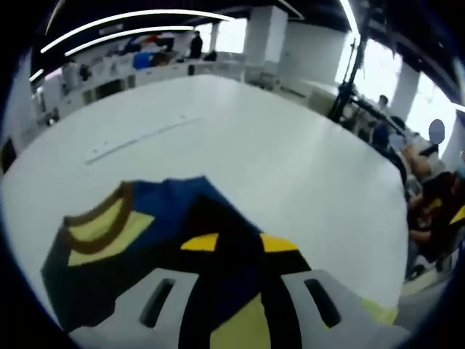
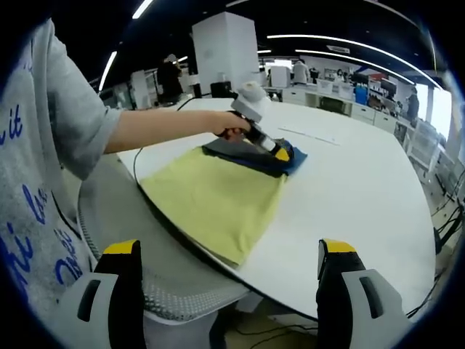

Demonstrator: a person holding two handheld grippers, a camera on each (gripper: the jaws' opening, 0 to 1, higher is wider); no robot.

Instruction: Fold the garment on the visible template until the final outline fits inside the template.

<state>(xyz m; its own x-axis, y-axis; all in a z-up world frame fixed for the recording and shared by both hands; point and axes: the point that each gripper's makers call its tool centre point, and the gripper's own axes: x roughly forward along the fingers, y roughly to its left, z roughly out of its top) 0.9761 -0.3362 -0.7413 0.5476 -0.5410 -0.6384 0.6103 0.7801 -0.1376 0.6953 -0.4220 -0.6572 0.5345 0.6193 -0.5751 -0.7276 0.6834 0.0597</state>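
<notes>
In the right gripper view, a yellow garment [image 2: 218, 200] is being seen lying flat on the white counter [image 2: 349, 196], near the counter's edge closest to the person. The far end of the garment is being folded over, showing a dark blue layer [image 2: 251, 156]. The left tongs [image 2: 282, 154] are being held down at that blue end by the person's hand [image 2: 231, 123], whose bare forearm is reaching out from a grey sleeve [image 2: 69, 109]. Whether those tongs are pinching the cloth cannot be told from this view.

In the left gripper view, the left tongs [image 1: 240, 305] are being seen from behind, with the two jaws standing apart and the blue, black and yellow cloth [image 1: 182, 233] lying between and under them; a firm pinch cannot be told. A brown-trimmed neckline [image 1: 98, 222] is being shown at the left of the cloth.

The right tongs [image 2: 232, 280] are being held spread wide, with nothing between the jaws, off the near edge of the counter and well apart from the garment.
</notes>
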